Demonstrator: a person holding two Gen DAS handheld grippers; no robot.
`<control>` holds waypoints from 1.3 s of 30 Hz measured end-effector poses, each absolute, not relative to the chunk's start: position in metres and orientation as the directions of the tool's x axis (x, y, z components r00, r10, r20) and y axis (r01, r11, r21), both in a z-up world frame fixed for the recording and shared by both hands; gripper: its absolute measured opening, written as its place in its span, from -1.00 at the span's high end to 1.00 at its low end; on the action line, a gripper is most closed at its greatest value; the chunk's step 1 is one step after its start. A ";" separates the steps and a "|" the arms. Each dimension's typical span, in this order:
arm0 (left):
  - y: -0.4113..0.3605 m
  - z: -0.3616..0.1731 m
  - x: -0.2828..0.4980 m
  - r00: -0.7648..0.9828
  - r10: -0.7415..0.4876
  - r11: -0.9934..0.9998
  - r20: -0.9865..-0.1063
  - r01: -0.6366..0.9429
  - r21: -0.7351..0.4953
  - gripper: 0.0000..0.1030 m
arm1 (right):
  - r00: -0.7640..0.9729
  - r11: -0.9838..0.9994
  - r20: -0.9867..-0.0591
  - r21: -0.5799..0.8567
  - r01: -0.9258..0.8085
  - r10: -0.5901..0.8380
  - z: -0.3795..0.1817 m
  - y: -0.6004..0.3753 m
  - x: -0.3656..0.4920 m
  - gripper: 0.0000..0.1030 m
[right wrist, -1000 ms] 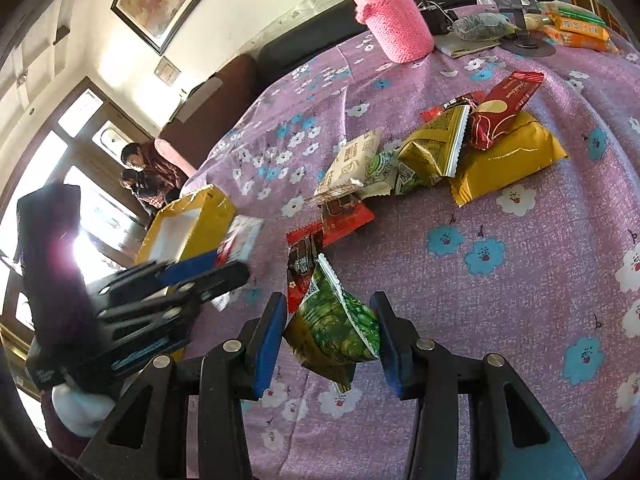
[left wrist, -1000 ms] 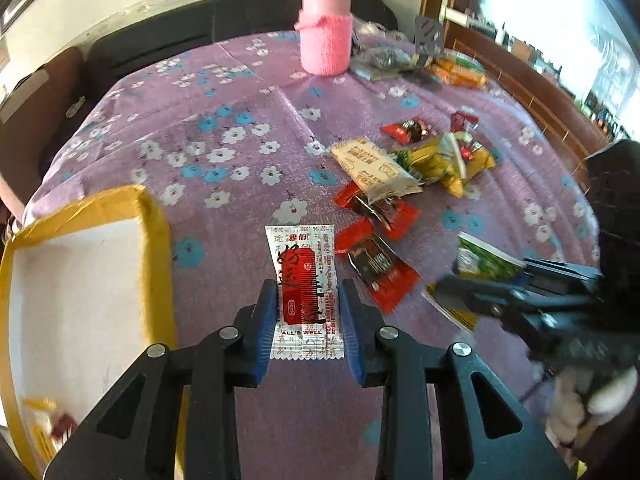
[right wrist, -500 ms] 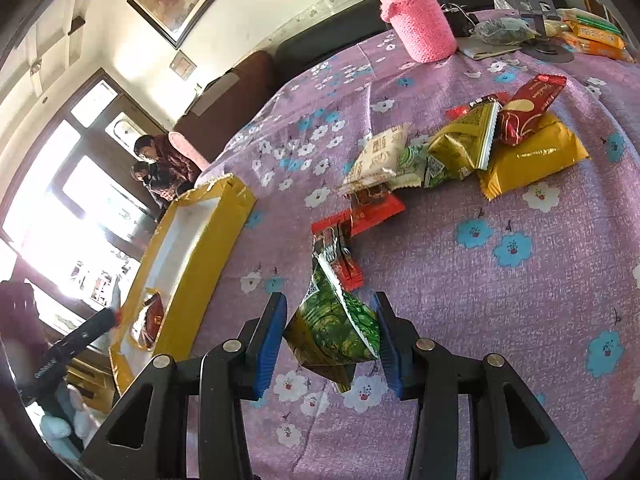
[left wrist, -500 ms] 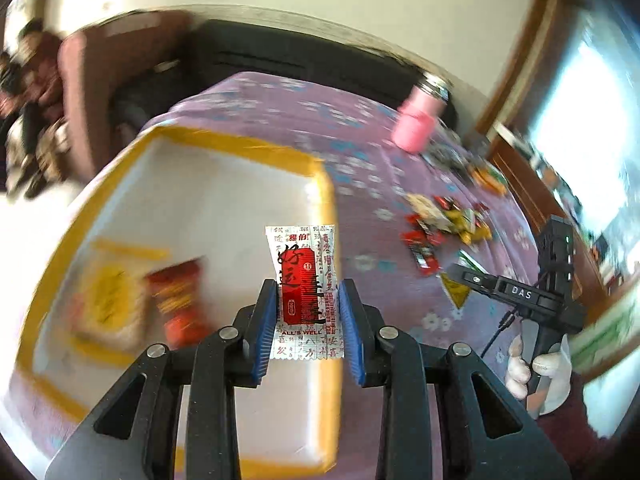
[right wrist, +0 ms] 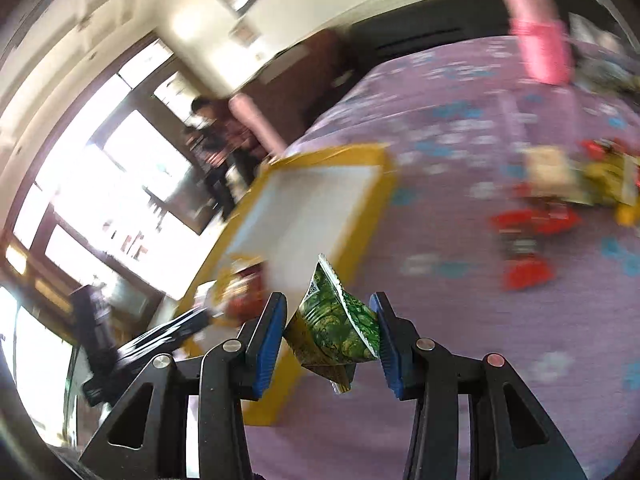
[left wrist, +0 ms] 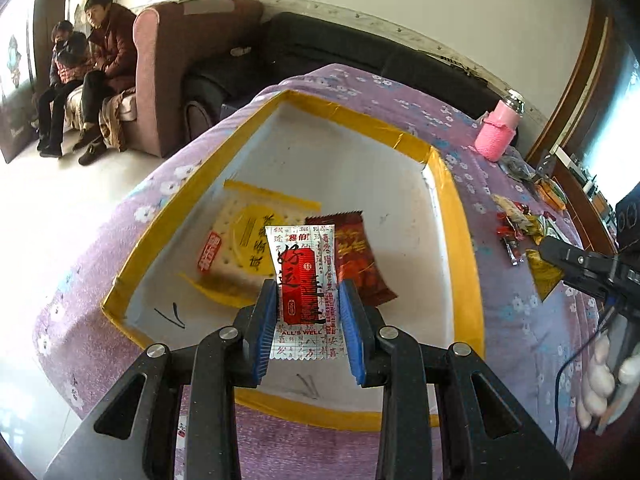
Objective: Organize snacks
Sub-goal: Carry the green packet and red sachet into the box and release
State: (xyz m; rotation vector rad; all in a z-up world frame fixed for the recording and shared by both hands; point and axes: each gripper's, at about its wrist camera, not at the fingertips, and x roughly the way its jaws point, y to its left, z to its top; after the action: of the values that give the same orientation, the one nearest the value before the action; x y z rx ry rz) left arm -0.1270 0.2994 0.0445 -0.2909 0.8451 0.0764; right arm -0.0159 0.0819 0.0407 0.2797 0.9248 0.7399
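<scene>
Left hand-held gripper [left wrist: 308,316] clamped on a white-and-red sachet [left wrist: 306,292] printed "ALL'S WELL", blue pads [left wrist: 266,328] pressed against both long edges. Hung right over the yellow-rimmed box [left wrist: 456,220], near its front end. Already lying inside on the white floor: a yellow cracker pack [left wrist: 240,248] and a dark red wrapper [left wrist: 360,260], side by side, the red one partly hidden behind the sachet. Box sat on the tabletop [left wrist: 516,340] with the purple flowered cloth.

Right hand-held gripper [right wrist: 332,336] closed around a green crinkly snack bag [right wrist: 336,324], pinched between the pads with one corner sticking up and the bottom drooping below. Same gripper also visible at the right edge of the left wrist view, with a yellowish corner of packet poking out at its tip. Held above the cloth just beside the box's [right wrist: 316,208] near corner, not over the inside. Pretty blurry on that side, honestly.

Rest of the snack pile [left wrist: 520,224] spread out farther along the tabletop, well apart from the box: red, yellow and beige packets mixed together, can't make out the labels. Pink knit-sleeved bottle [left wrist: 498,132] standing upright at the far end. Two people seated on a sofa [left wrist: 160,80] in the background, off to the left.
</scene>
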 end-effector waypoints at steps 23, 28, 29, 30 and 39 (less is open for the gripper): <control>0.324 0.047 -0.141 0.681 -0.003 0.944 -0.732 -0.241 -0.228 0.15 | 0.220 0.688 -0.734 0.427 -0.587 0.643 0.005 0.221 -0.033 0.07; 0.330 0.060 -0.152 0.711 0.000 0.929 -0.703 -0.260 -0.263 0.11 | 0.268 0.692 -0.703 0.426 -0.583 0.659 0.020 0.203 -0.036 0.05; 0.331 0.064 -0.155 0.720 -0.003 0.925 -0.694 -0.262 -0.276 0.08 | 0.284 0.694 -0.695 0.421 -0.583 0.660 0.023 0.196 -0.037 0.02; 0.330 0.066 -0.156 0.726 -0.005 0.922 -0.687 -0.263 -0.285 0.02 | 0.308 0.701 -0.687 0.411 -0.583 0.658 0.028 0.188 -0.039 0.01; 0.300 0.094 -0.167 0.782 -0.095 0.930 -0.616 -0.151 -0.334 -0.25 | 0.578 0.835 -0.606 0.333 -0.439 0.546 0.050 0.069 -0.039 -0.38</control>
State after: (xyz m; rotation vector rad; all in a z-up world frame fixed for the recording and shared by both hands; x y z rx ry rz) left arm -0.1669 0.3003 0.0945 -0.3813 0.6771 0.0309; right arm -0.0389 0.0692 0.0498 0.1529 0.7602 0.5784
